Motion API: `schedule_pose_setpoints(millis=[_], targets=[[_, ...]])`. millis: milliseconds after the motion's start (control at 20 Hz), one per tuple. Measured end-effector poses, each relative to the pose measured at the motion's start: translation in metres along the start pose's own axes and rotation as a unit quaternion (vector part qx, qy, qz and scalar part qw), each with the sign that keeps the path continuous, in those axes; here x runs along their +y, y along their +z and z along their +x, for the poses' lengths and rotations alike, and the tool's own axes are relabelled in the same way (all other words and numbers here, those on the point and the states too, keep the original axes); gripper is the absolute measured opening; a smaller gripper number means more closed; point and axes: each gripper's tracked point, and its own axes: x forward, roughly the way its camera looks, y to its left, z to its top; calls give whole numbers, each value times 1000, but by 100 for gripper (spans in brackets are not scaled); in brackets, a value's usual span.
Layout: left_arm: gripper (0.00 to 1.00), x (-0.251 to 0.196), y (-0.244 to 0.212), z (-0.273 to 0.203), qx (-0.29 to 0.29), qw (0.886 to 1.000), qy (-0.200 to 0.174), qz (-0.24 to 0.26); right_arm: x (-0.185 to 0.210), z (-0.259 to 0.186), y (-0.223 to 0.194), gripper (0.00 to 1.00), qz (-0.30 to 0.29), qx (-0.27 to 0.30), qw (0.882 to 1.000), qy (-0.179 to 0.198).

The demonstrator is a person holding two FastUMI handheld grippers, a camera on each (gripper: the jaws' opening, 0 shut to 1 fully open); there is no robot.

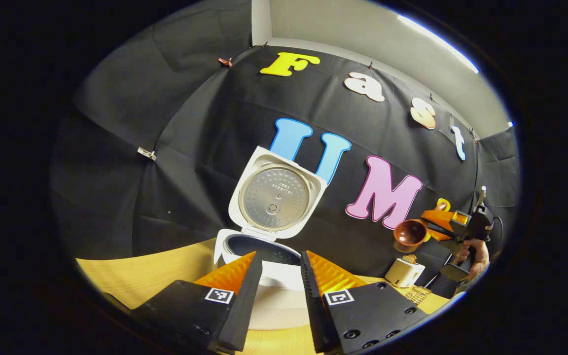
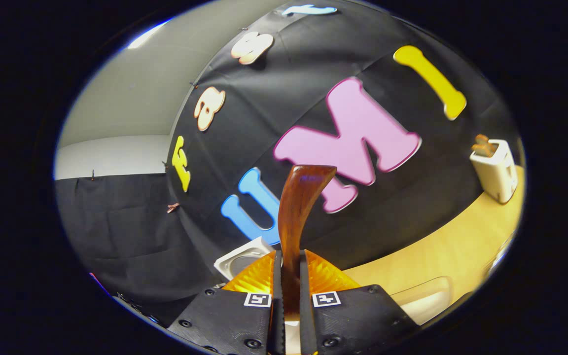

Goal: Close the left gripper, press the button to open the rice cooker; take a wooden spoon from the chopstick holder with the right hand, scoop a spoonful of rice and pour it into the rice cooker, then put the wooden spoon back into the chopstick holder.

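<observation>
The white rice cooker stands on the wooden table with its lid raised upright and the dark inner pot showing. My left gripper is just in front of the cooker, open, with nothing between its fingers. Far to the right, a hand holds my right gripper in the air, shut on the wooden spoon. The spoon's bowl faces this way, above the white chopstick holder. In the right gripper view the spoon's handle rises from between the right gripper's fingers. The cooker's lid lies behind them.
The white chopstick holder stands at the table's far right with a wooden utensil sticking out. A small wire rack sits near it. A clear container lies low on the table beside the right gripper.
</observation>
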Motion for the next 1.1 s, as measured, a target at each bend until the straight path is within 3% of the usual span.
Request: schedule_pose_setpoints(millis=[300,650,850,1100], targets=[[52,-13,-6,2,3,1000,0,11,-114,-73,55,16,-41,-41,993,-106],[53,-28,-20,10,16,1000,-5,24,-240,-133,62,16,-61,-35,972,-224],[53,-33,-22,11,16,999,-6,31,-275,-141,51,16,-84,-21,962,-258],[53,-30,-24,12,18,999,-2,34,-279,-140,32,16,-121,0,954,-275]])
